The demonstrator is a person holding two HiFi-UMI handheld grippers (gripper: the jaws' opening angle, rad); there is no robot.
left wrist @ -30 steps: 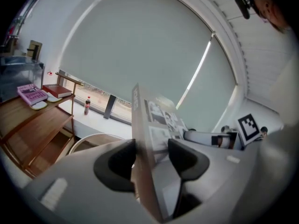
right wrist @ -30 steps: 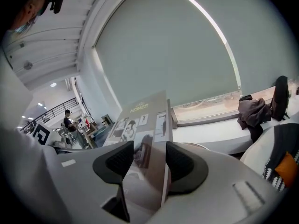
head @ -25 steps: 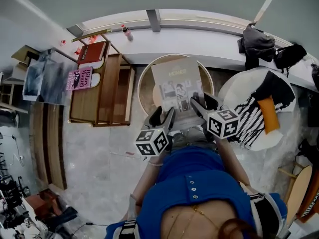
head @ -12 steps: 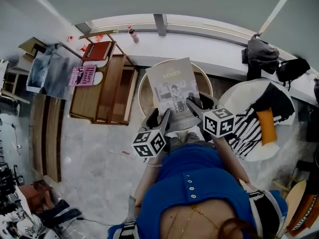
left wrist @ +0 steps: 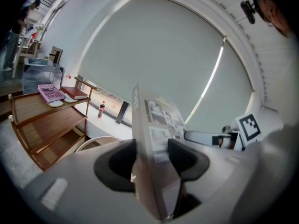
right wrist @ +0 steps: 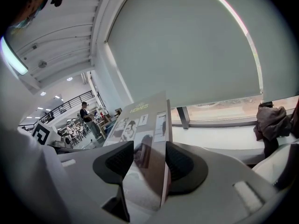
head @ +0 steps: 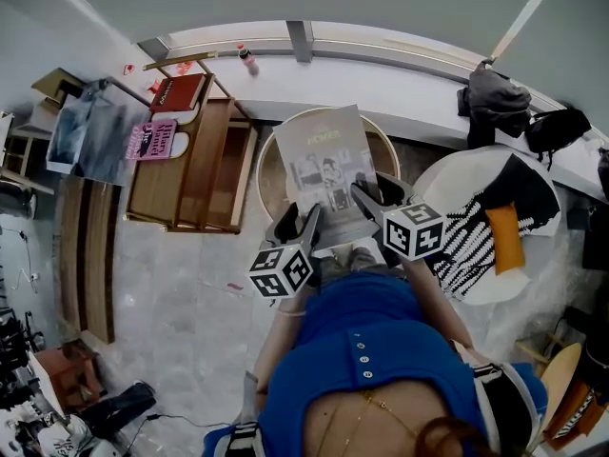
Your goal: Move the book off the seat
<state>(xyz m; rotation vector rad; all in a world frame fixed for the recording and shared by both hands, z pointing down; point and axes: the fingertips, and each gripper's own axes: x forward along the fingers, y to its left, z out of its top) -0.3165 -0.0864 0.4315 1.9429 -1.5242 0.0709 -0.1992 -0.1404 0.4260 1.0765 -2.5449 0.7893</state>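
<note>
grey book (head: 328, 160), cover facing up, is held tilted above the round wooden seat (head: 268, 165). the left hand-held gripper (head: 301, 223) and the right hand-held gripper (head: 381, 196) each pinch its near edge, one at each side.

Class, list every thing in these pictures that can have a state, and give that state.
Book: gripped along its near edge, tilted up over the seat.
Left hand-held gripper: shut on the book.
Right hand-held gripper: shut on the book.
Bottle: upright, capped.
Window blind: lowered most of the way.
</note>
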